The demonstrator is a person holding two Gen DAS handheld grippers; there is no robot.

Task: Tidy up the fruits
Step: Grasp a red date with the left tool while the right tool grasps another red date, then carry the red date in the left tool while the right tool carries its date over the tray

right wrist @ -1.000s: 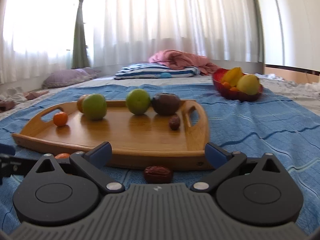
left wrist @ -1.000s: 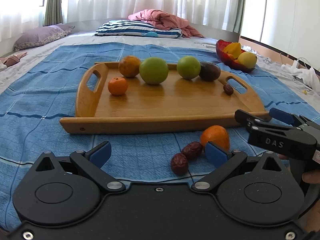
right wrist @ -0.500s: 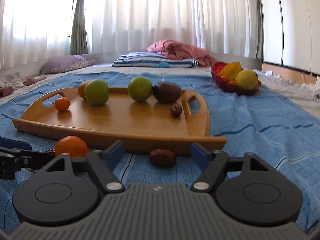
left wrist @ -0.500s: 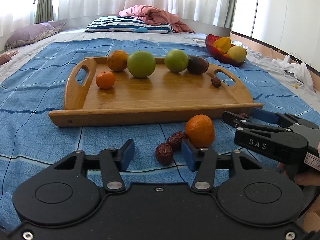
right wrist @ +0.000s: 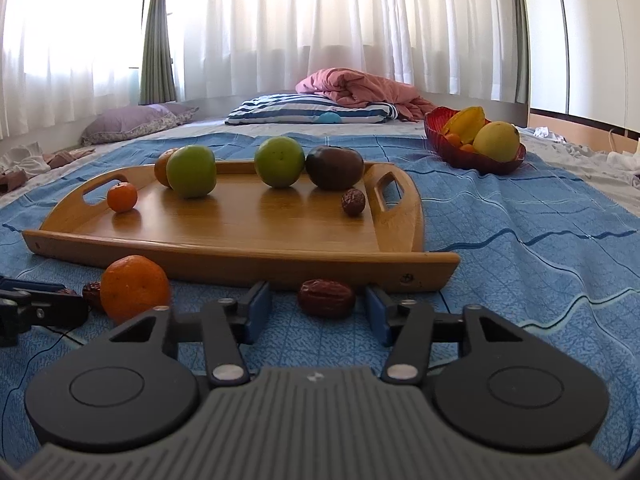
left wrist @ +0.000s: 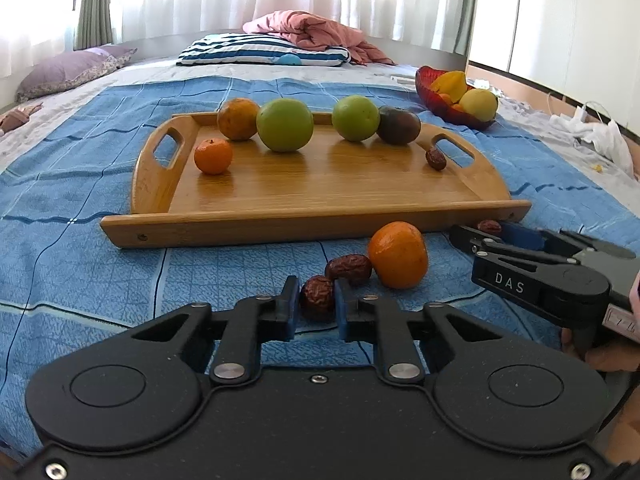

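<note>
My left gripper (left wrist: 317, 301) is shut on a wrinkled red date (left wrist: 316, 293) lying on the blue bedspread. Beside it lie a second date (left wrist: 348, 269) and a loose orange (left wrist: 398, 255). In the right wrist view my right gripper (right wrist: 320, 307) is closing around another date (right wrist: 326, 298) just in front of the tray; a gap still shows on both sides of the date. Beyond stands the wooden tray (left wrist: 280, 225), holding a tangerine (left wrist: 213, 156), an orange (left wrist: 237, 118), two green fruits (left wrist: 285, 125), a dark fruit (left wrist: 399, 125) and a date (left wrist: 435, 159).
A red bowl (left wrist: 442, 109) with yellow and orange fruit stands on the bed at the back right. A striped pillow (left wrist: 264, 51), a pink blanket and a purple pillow lie further back. White cloth lies at the right edge.
The left jaws went from wide open to closed on the date. The right jaws narrowed around the date in front of the tray. Both grippers stayed about where they were.
</note>
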